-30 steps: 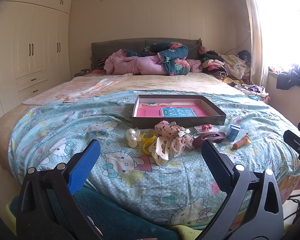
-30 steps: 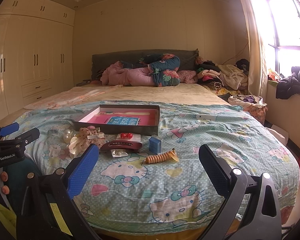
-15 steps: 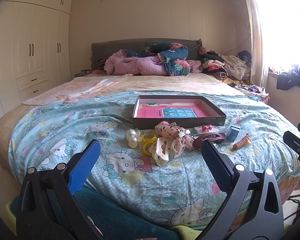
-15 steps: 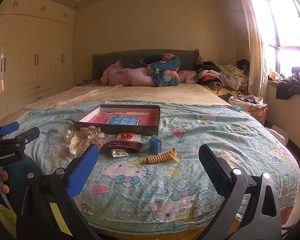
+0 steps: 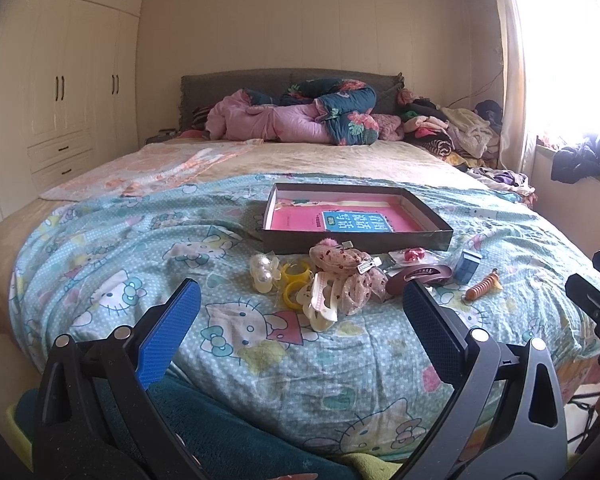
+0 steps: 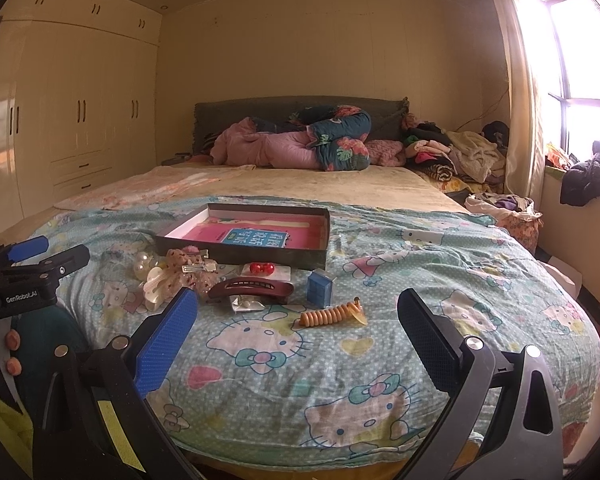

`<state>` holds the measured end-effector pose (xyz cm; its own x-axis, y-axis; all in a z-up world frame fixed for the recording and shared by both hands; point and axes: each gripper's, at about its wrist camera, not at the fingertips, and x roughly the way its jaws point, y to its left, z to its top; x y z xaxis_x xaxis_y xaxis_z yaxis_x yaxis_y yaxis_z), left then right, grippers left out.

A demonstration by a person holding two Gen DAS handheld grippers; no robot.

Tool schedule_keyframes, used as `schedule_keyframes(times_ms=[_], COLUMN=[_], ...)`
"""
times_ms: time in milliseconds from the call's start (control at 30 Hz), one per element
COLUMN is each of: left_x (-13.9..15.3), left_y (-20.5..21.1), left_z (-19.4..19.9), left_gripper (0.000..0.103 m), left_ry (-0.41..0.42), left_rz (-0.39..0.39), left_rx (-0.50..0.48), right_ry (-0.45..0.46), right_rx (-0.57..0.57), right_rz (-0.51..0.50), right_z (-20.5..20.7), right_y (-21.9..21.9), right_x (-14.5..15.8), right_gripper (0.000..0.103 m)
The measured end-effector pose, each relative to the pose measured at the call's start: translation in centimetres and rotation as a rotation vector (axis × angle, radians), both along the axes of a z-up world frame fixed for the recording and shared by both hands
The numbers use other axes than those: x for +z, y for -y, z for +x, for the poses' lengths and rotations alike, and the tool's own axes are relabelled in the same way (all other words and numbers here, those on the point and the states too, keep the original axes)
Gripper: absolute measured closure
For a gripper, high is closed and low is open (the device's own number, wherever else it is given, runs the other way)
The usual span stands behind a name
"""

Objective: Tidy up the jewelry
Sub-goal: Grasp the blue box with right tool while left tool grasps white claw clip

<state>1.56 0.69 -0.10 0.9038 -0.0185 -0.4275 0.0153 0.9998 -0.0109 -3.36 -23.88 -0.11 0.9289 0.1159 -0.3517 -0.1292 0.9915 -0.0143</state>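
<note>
A shallow dark tray (image 5: pixel 428 237) (image 6: pixel 260 257) with a pink and blue lining lies on the cartoon-cat bedspread. In front of it lie a pink lace scrunchie (image 5: pixel 346 276) (image 6: pixel 188 266), pearl bobbles (image 5: pixel 262 276), yellow rings (image 5: pixel 294 288), a cream claw clip (image 5: pixel 320 306), a maroon barrette (image 5: pixel 418 274) (image 6: pixel 252 290), a red bead pair (image 6: pixel 262 268), a small blue box (image 5: pixel 466 266) (image 6: pixel 320 288) and an orange spiral tie (image 5: pixel 482 288) (image 6: pixel 332 315). My left gripper (image 5: pixel 300 332) hangs open before the pile. My right gripper (image 6: pixel 298 334) hangs open just short of the spiral tie.
Rolled pink and floral quilts (image 5: pixel 300 120) lie at the headboard, with heaped clothes (image 5: pixel 452 132) at the back right. A wardrobe (image 5: pixel 60 100) lines the left wall. A window sill with dark clothing (image 6: pixel 588 176) runs along the right.
</note>
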Motion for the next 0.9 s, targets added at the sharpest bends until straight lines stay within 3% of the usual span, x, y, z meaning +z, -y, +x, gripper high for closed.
schedule_keyframes(times_ms=[533, 900], left_x=[-1.1, -3.7], left_y=[-1.3, 0.7], left_z=[5.1, 10.3], left_gripper=[0.010, 0.010], left_ry=[-0.116, -0.245], left_rz=[-0.057, -0.016], left_rx=[-0.002, -0.035], right_ry=[-0.114, -0.179], right_rx=[0.079, 0.075], right_rz=[-0.003, -0.018], right_z=[5.1, 9.5], right_y=[-1.4, -0.8], right_x=[-0.9, -2.2], right_gripper=[0.006, 0.006])
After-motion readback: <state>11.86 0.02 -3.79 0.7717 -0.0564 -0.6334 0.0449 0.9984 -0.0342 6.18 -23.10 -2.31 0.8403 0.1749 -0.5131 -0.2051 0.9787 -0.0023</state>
